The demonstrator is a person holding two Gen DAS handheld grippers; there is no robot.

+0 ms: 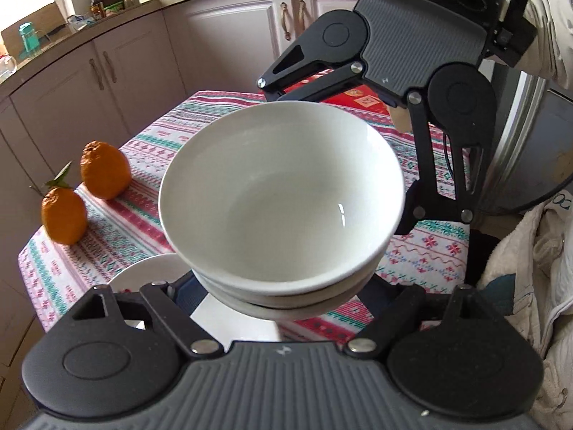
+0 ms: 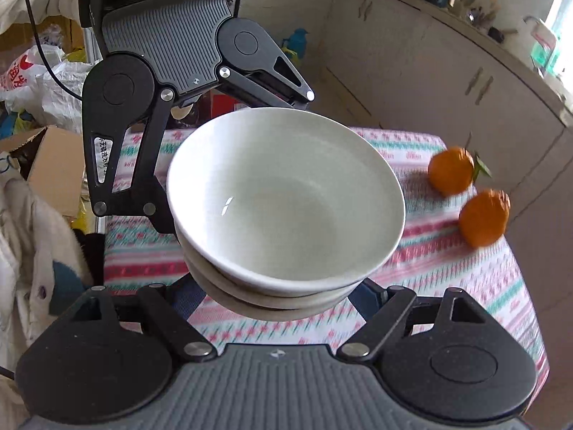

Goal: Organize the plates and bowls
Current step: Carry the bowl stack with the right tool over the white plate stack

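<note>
Stack of nested white ceramic bowls (image 1: 283, 193) is off the table, carried between both grippers, hanging over the patterned red, teal and white tablecloth (image 1: 150, 150). At least three bowls are nested; the top one is empty and glossy, with two more rims showing underneath.

Left gripper (image 1: 283, 297): jaws spread wide around the lower part of the stack, one finger on each side. The pads are hidden under the bowl, but the stack sits between them clear of the cloth, so I read it as clamped on the stack.

Right gripper (image 1: 336, 165), seen from the left wrist view, comes in from the far side. One finger (image 1: 412, 215) touches the bowl wall at the right edge; the other goes behind the far rim. Its own view shows the same setup: jaws wide, stack wedged between them, contact points hidden under the bowl. Also clamped on the stack.

A white sleeve (image 1: 551, 36) shows behind the right gripper.

Flat white plate (image 1: 154, 268) lies on the tablecloth below and left of the stack, partly hidden by the left gripper's linkage.

Two oranges (image 1: 86, 193), one with a leafy stem, sit at the table's edge, well apart from the bowls. A red box (image 1: 358, 96) is behind the stack. Beige kitchen cabinets (image 1: 143, 53) fill the background.
</note>
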